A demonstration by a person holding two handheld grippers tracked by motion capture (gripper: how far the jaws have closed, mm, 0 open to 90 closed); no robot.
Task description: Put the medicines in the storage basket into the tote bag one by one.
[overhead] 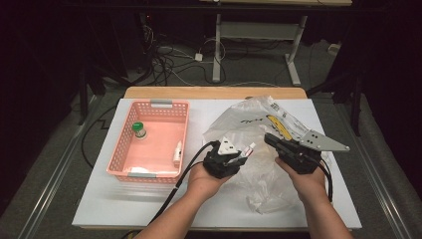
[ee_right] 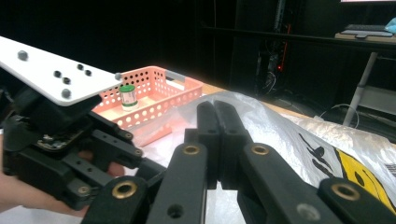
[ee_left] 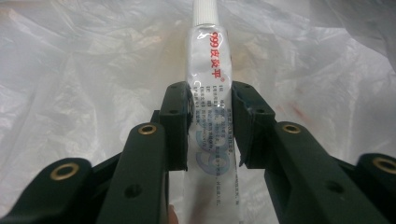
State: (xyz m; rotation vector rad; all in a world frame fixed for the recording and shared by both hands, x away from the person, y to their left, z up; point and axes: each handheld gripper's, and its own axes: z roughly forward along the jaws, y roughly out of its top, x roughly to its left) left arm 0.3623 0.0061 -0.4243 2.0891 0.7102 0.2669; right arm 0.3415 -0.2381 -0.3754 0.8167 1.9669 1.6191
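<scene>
A white tube point(ee_left: 208, 70) with red print and a white cap stands between my left gripper's point(ee_left: 211, 112) jaws, which are shut on its middle. In the high view that gripper point(overhead: 243, 155) is at the table's centre, and the tube's point(overhead: 249, 148) tip pokes out over a crumpled clear plastic bag point(overhead: 259, 179). My right gripper point(overhead: 268, 137) is just to the right, pointing up-left. Its jaws point(ee_right: 217, 116) are pressed together, pinching the bag's point(ee_right: 289, 135) raised film.
A pink perforated basket point(overhead: 118, 149) sits at the left of the white table point(overhead: 124, 204). It holds a green-capped bottle point(overhead: 139, 129) and another white tube point(overhead: 177, 152). The basket point(ee_right: 182, 88) and bottle point(ee_right: 127, 95) lie beyond the left hand. Cables trail towards the table's front edge.
</scene>
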